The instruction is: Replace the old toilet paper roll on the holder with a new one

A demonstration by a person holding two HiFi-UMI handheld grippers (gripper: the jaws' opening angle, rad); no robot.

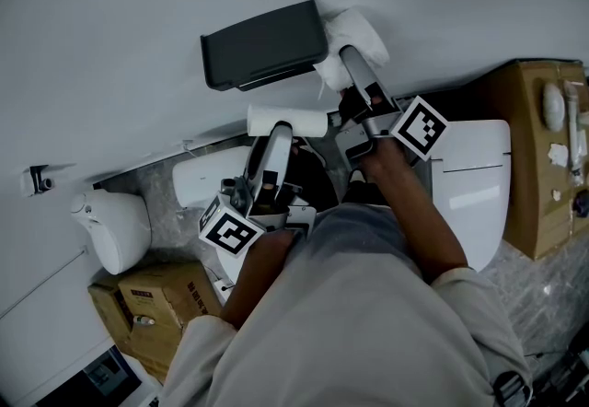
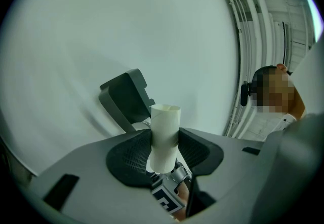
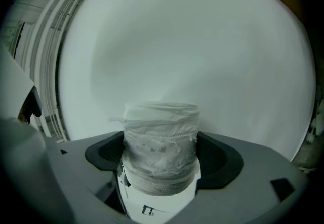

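My L tongs: jaws partway apart, clamped on the empty cardboard tube, which sticks out past the grip on both sides. In head view the tube sits below the dark holder on the wall, clear of it. My R tongs: jaws wide, gripping the new paper roll, outer sheets loose and ragged. The roll is just beside the holder's right end. White toilet is below me.

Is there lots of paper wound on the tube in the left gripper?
No, the tube in the left gripper is a thin, bare core with no paper on it.
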